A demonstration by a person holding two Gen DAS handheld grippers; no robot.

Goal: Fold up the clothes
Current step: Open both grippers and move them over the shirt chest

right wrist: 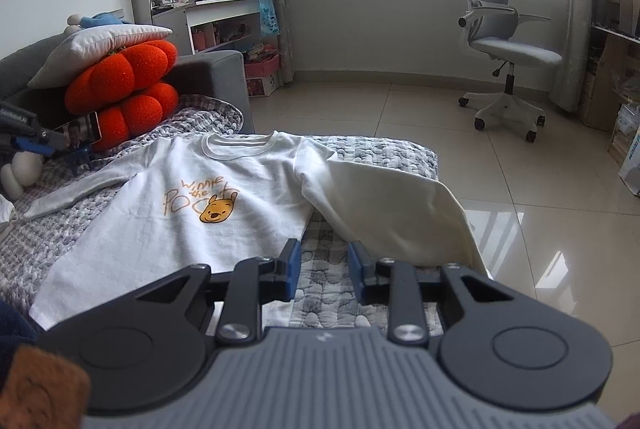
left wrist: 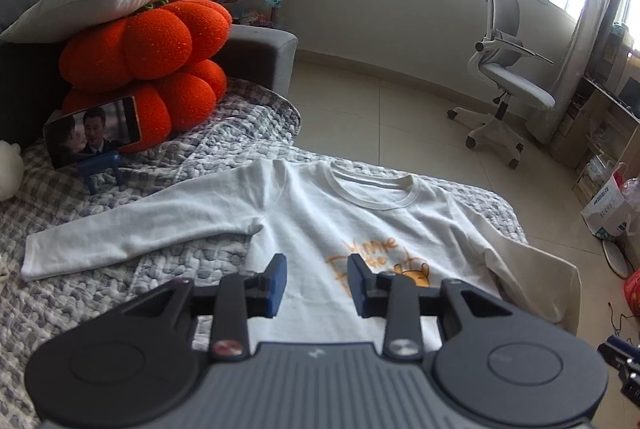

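Your left gripper (left wrist: 316,283) hangs above the chest print of the white long-sleeved shirt (left wrist: 320,225), its blue pads apart with nothing between them; your right gripper (right wrist: 323,271) hovers with jaws apart and empty over the grey quilted cover (right wrist: 332,281), between the shirt's hem and its right sleeve (right wrist: 392,213), which droops off the bed edge
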